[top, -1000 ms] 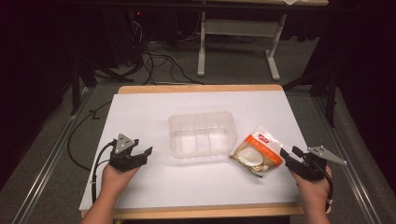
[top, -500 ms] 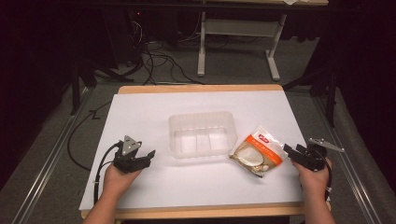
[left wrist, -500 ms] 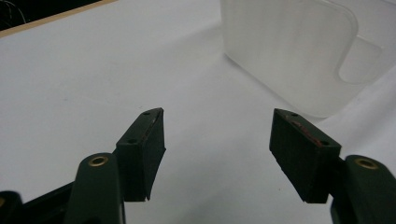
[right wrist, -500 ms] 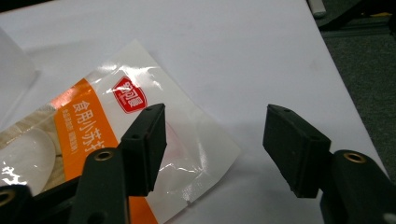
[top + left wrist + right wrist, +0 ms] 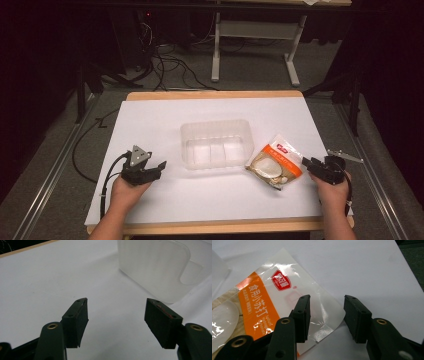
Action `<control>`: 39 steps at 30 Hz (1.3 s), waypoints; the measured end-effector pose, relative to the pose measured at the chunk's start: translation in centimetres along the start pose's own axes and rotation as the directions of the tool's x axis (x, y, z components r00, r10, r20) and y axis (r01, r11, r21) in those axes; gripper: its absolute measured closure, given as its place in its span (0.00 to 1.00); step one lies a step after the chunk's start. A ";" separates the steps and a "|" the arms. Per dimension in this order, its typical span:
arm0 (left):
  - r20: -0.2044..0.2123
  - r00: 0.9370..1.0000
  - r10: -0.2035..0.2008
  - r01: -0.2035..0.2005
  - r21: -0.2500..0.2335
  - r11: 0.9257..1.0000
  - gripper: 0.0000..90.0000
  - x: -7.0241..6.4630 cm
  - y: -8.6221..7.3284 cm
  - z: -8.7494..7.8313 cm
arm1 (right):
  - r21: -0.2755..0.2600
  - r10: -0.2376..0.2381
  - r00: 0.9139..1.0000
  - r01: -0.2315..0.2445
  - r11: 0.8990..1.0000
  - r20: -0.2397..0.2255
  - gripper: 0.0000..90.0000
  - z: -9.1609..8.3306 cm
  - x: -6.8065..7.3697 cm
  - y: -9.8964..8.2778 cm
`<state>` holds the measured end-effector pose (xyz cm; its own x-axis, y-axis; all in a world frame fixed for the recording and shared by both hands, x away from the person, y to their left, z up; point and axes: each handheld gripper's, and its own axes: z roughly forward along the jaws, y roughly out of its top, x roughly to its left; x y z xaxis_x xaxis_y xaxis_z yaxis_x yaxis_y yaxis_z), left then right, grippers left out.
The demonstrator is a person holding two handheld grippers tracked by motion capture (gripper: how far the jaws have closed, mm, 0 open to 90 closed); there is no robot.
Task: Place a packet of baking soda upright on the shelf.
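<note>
A clear plastic tub (image 5: 216, 145) stands upright and empty near the middle of the table (image 5: 165, 115), a little toward the right edge and well apart from every corner. Its floor is ribbed into shallow sections, and its walls are cloudy. The table top is white, with a wooden strip (image 5: 210, 94) showing along the far edge. Beyond that edge, on the grey floor (image 5: 325, 95), lie tangled black cables (image 5: 165, 70) beside a pale metal desk frame (image 5: 255, 45).
</note>
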<state>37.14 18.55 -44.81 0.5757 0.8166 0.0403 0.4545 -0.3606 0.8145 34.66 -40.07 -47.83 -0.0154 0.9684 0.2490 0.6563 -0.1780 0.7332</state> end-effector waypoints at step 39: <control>0.006 1.000 0.022 -0.022 -0.018 1.000 0.40 -0.4 0.1 -0.4 | -0.239 -0.041 0.993 0.013 0.971 -0.112 1.00 -6.3 2.8 1.2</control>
<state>36.75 18.37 -44.49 0.5899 0.8056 0.0551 0.4290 -0.3705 0.8238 30.62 -38.69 -42.28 -0.1267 0.9492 0.2879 0.4566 -0.2018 0.8665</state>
